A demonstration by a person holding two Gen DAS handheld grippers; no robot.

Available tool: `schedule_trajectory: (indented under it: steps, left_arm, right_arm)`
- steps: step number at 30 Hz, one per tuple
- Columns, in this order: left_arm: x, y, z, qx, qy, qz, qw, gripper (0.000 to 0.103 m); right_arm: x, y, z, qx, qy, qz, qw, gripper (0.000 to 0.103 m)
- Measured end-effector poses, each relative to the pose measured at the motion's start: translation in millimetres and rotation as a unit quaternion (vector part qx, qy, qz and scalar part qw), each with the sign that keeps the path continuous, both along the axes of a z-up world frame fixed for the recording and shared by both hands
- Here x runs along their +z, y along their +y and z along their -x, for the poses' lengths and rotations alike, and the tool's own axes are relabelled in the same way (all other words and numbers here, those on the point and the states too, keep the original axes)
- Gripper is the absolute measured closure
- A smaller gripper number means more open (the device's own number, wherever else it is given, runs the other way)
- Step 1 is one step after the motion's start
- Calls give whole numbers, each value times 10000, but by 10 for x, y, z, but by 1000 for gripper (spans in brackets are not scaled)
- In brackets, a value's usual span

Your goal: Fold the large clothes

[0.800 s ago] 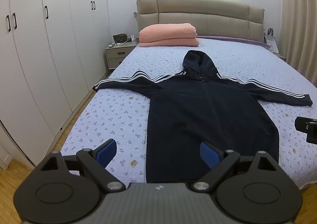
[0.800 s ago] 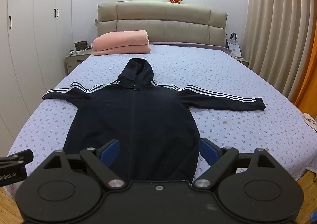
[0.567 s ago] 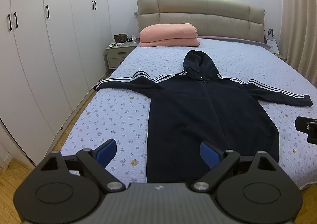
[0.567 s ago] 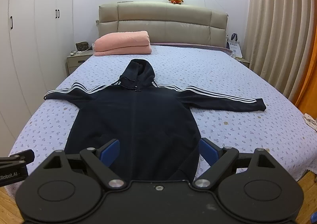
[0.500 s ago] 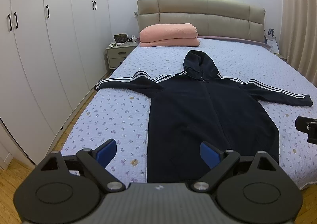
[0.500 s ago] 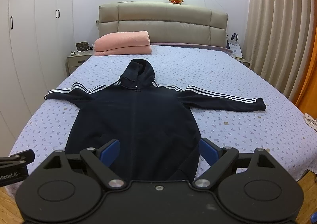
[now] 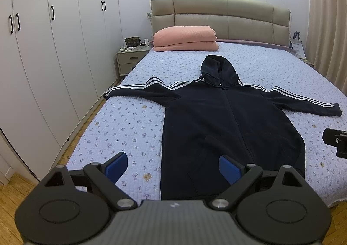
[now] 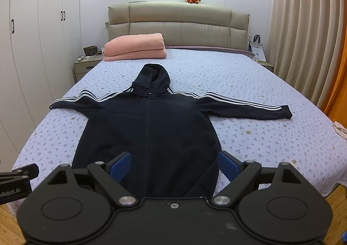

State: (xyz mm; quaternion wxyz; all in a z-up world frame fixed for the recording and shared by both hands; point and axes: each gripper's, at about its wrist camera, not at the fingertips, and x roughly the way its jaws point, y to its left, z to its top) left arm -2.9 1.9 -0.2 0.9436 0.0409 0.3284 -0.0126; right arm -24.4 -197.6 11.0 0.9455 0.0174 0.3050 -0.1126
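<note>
You've got the dark hooded jacket (image 7: 227, 123) laid flat on the bed (image 7: 121, 127), front up, hood pointing toward the headboard (image 7: 221, 17) and both striped sleeves stretched out to the sides — nothing folded so far. Your left gripper (image 7: 173, 169) hangs over the foot of the bed with its blue fingers (image 7: 116, 165) spread wide and nothing between them, one pad over the quilt, the other over the jacket's hem area. Your right gripper (image 8: 173, 165) is also wide apart and empty, framing the lower hem from above (image 8: 149, 136). A folded pink blanket (image 8: 135, 47) sits by the headboard, well apart from the hood, with a nightstand (image 7: 130, 58) just beside the bed.
</note>
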Motion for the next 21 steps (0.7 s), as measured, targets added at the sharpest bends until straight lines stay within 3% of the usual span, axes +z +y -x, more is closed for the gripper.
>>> schedule_trajectory:
  steps: [15, 21]
  left_arm:
    - [9, 41, 101, 0, -148, 47, 9999, 10]
    - [104, 43, 213, -27, -388, 81, 9992, 10]
  right_arm:
    - [55, 22, 92, 21, 89, -9, 10000, 0]
    - [164, 23, 218, 25, -6, -16, 10000, 0]
